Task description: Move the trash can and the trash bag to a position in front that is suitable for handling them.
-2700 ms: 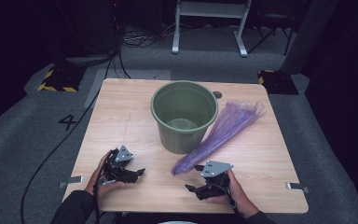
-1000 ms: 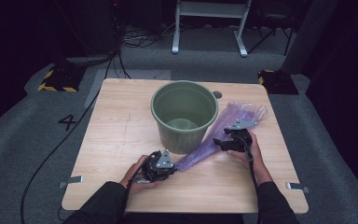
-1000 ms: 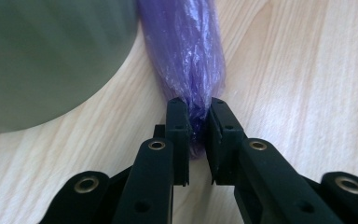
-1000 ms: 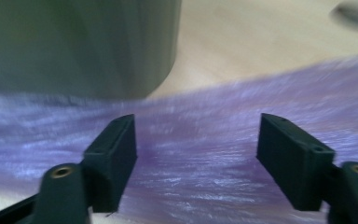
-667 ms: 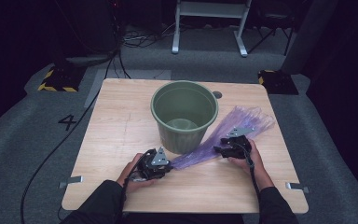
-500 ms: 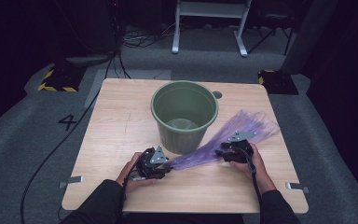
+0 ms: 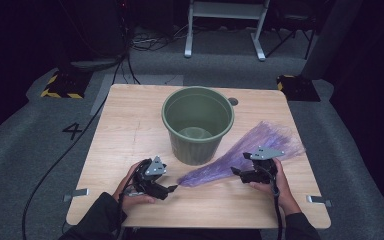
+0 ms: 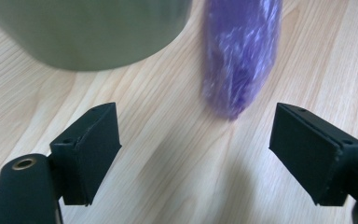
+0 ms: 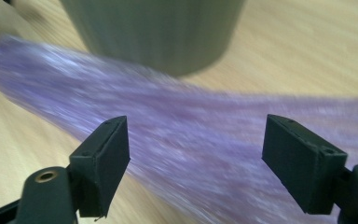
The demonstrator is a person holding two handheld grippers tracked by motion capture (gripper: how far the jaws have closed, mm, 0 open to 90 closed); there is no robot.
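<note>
Since the frame a second earlier, the purple plastic bag (image 7: 240, 160) had been drawn out flatter and longer across the bench (image 7: 130, 125), its wide end fanned toward 2 o'clock of the green bucket (image 7: 198, 122) rather than bunched. The right gripper (image 7: 245, 172) had come down from the bag's far end to its middle stretch, and the left gripper (image 7: 167, 189) had shifted slightly toward the near edge.

In the high view the bag lay flat on the bench, running from a narrow tip at about 7 o'clock of the bucket's base out to the fanned end at 3 to 4 o'clock. The bucket stood upright at bench centre.

Left gripper: in the left gripper view its fingers (image 8: 93, 149) stood wide apart, having just been opening. The bag's narrow tip (image 8: 237, 60) lay on the wood ahead of them, at roughly 1 o'clock of the gap, apart from both fingers. Nothing was held.

Right gripper: in the right gripper view its fingers (image 9: 107, 158) also stood wide apart, having just been opening. The bag (image 9: 191, 140) ran crosswise under and between them, with the bucket wall (image 9: 158, 32) beyond at 12 o'clock. Neither finger pressed on the plastic; whether the tips brushed it could not be told, the view being blurred.
</note>
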